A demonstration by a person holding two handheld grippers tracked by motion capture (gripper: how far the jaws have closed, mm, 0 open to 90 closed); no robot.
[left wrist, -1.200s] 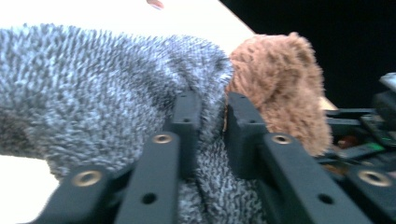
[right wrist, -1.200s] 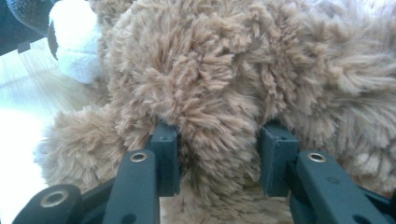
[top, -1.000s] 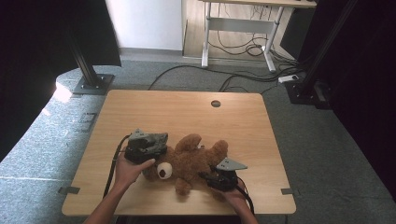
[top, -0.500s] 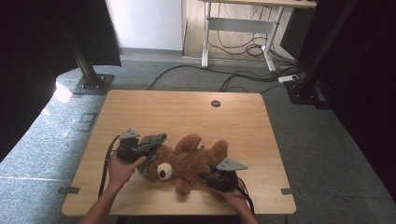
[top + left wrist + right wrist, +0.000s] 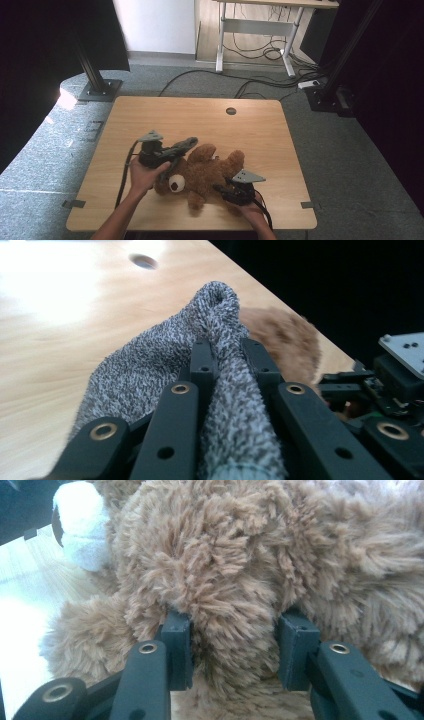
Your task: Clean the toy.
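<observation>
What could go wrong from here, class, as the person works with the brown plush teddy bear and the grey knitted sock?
1. The left gripper pinches only a fold of the grey knitted sock; a tug might pull it free.
2. The right gripper squeezes soft fur on the brown plush teddy bear, so the bear could slide or twist loose.
3. The bear lies near the front edge of the wooden table and might be dragged off.

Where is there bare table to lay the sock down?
The far half of the table, between the hole and the bear, is bare. The near middle is crowded: bear, left gripper with sock, right gripper.
</observation>
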